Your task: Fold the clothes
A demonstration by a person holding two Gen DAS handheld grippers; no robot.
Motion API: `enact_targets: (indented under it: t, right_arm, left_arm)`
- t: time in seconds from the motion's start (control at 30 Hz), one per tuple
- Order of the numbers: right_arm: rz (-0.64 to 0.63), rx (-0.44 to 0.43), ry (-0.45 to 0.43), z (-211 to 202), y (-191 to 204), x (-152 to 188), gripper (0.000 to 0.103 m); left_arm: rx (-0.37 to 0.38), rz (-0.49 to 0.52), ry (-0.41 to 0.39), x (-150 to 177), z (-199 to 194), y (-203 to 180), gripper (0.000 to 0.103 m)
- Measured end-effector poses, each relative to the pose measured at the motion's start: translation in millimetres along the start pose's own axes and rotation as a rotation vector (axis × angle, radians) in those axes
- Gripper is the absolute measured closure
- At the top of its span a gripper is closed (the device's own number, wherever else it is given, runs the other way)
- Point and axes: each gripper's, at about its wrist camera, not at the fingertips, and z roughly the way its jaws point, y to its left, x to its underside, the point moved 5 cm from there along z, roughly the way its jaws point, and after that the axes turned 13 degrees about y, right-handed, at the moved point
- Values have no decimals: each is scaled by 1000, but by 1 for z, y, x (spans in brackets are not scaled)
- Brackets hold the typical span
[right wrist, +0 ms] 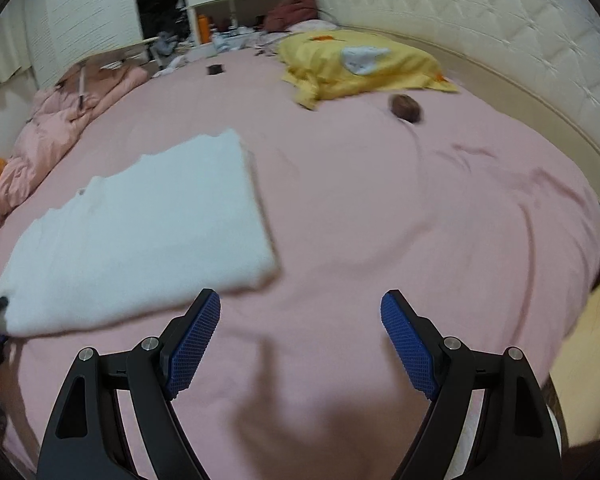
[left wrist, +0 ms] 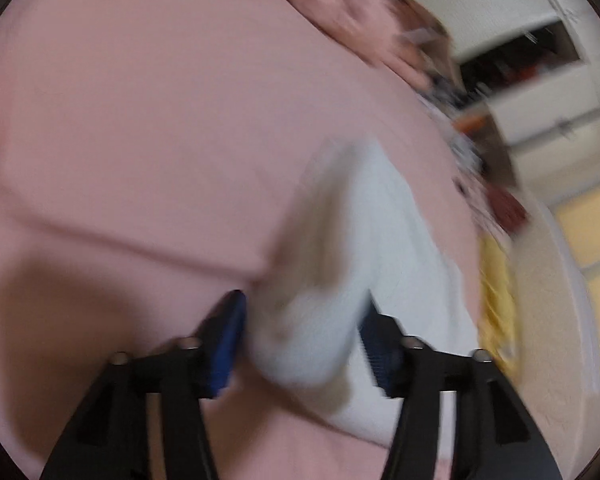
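1. Pink bedsheet (right wrist: 360, 208) covers the wide bed that fills both my views, with a white quilted headboard (right wrist: 480, 28) curving along its far right side.
2. On the sheet lies the white garment (right wrist: 148, 232), folded into a flat oblong, left of centre in my right wrist view and running toward the left edge.
3. My right gripper (right wrist: 300, 344) hangs over bare pink sheet just beside the garment's near corner, jaws spread wide with nothing between the blue pads (right wrist: 192, 352).
4. My left gripper (left wrist: 300, 340) sits at the garment's near end; the left wrist view is blurred, but the white cloth (left wrist: 340, 280) bulges up between the blue fingers (left wrist: 224, 344).
5. Its jaws stand apart with the cloth loose between them, not pinched.
6. Farther off, a yellow pillow (right wrist: 360, 64) lies near the headboard, a small brown round thing (right wrist: 406, 107) rests just in front of it, and a crumpled pink duvet (right wrist: 60, 128) is heaped along the bed's left edge.
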Motion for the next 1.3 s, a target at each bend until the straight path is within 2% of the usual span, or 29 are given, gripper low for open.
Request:
enact_targets:
  t: [0.03, 0.07, 0.1, 0.17, 0.2, 0.23, 0.27, 0.3, 0.37, 0.43, 0.47, 0.5, 0.53, 0.6, 0.63, 0.7, 0.73, 0.83, 0.9, 0.93, 1.03, 1.13, 1.23, 1.3]
  right_arm:
    - [-22, -11, -8, 1, 10, -9, 20]
    - [-46, -25, -11, 2, 20, -19, 20]
    - [-75, -51, 6, 10, 35, -29, 20]
    - [-133, -102, 39, 24, 65, -50, 20]
    - [-159, -123, 48, 34, 85, -59, 20]
    - [-185, -144, 58, 43, 105, -68, 20]
    - [-209, -164, 67, 54, 124, -76, 20]
    - [-223, -180, 74, 66, 143, -82, 20]
    - [-233, -215, 96, 91, 175, -93, 20]
    - [-231, -202, 126, 120, 185, -98, 20]
    - [-240, -186, 135, 133, 186, -99, 20]
    - [-269, -186, 128, 139, 182, -97, 20]
    - [-302, -191, 114, 143, 177, -93, 20]
    - [-393, -237, 37, 134, 161, -79, 20]
    - [-432, -233, 19, 131, 150, -72, 20]
    - [-511, -219, -24, 120, 128, -54, 20]
    - [-507, -220, -18, 116, 119, -49, 20]
    - [-496, -222, 1, 104, 91, -36, 20]
    - [-484, -201, 17, 98, 80, -38, 20]
    - [-459, -188, 36, 96, 71, -44, 20]
    - [-308, -192, 79, 94, 41, -77, 20]
    - [-202, -263, 90, 101, 36, -120, 20]
    - [-211, -280, 78, 114, 54, -164, 20]
    - [-230, -285, 119, 133, 70, -183, 20]
  left_arm:
    - [-75, -17, -64, -9, -20, 7, 34]
    - [-148, -17, -122, -19, -39, 10, 34]
    - [-216, 19, -154, -27, -54, 4, 34]
    - [-290, 214, -152, -30, -59, -42, 33]
    - [-289, 302, -146, -27, -52, -68, 31]
    - [-246, 366, -121, -22, -40, -92, 15]
    - [-180, 450, -62, -12, -18, -124, 1]
    - [-162, 538, -1, 4, 9, -150, 0]
    - [-239, 680, 59, 29, 53, -180, 0]
    - [-377, 778, 75, 42, 90, -185, 0]
    - [-423, 788, 91, 43, 103, -176, 0]
    - [-427, 795, 99, 42, 109, -167, 0]
    - [-390, 798, 86, 37, 104, -158, 0]
    - [-369, 805, 40, 23, 87, -140, 0]
    - [-367, 797, 29, 17, 79, -127, 0]
    - [-367, 733, 49, 2, 60, -89, 0]
    - [-343, 692, 67, -6, 49, -73, 0]
    - [-303, 688, 88, -10, 25, -59, 0]
    - [-341, 734, 61, -12, 13, -68, 0]
    - [-365, 768, 27, -17, 3, -79, 0]
    - [-365, 819, -43, -47, -16, -109, 0]
    - [-341, 791, -21, -92, -1, -130, 0]
    - [-311, 734, 44, -114, 41, -141, 0]
    - [-278, 704, 83, -123, 68, -139, 0]
